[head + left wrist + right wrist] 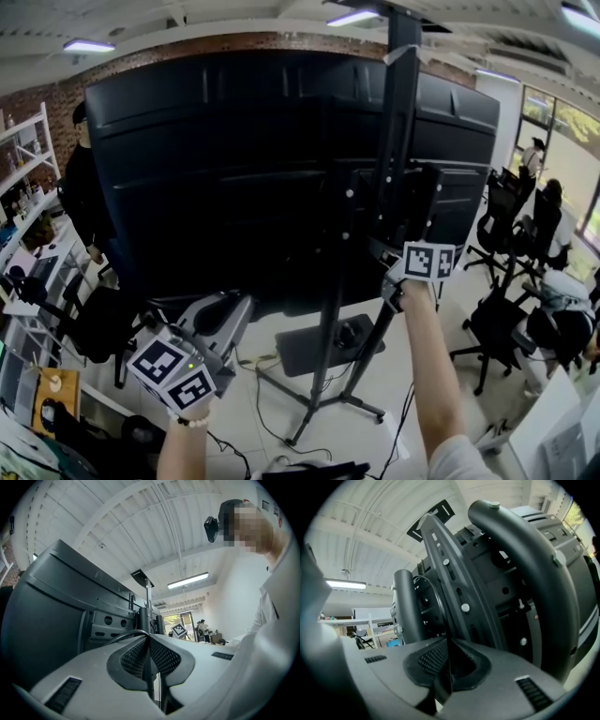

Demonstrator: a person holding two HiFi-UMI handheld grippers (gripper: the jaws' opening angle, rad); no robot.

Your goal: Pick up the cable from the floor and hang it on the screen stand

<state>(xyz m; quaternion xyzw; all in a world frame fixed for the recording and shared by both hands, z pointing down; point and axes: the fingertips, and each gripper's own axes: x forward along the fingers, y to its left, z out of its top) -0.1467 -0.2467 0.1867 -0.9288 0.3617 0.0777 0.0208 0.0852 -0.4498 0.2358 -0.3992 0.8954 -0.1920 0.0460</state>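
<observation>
The left gripper (149, 637), at 7 o'clock in the head view, is pinched narrow on the thin black cable (126, 633), which arcs out toward 10 o'clock. The right gripper (449, 641), at 4 o'clock, is likewise clamped on it, close beside the screen stand (401, 122).

The screen stand (401, 112) is black and upright, a tall column on spread legs on the floor. The cable (123, 633) is thin and black. It comes in a low arc from the left and ends pinched in the closed fingers of the left gripper (149, 637).
</observation>
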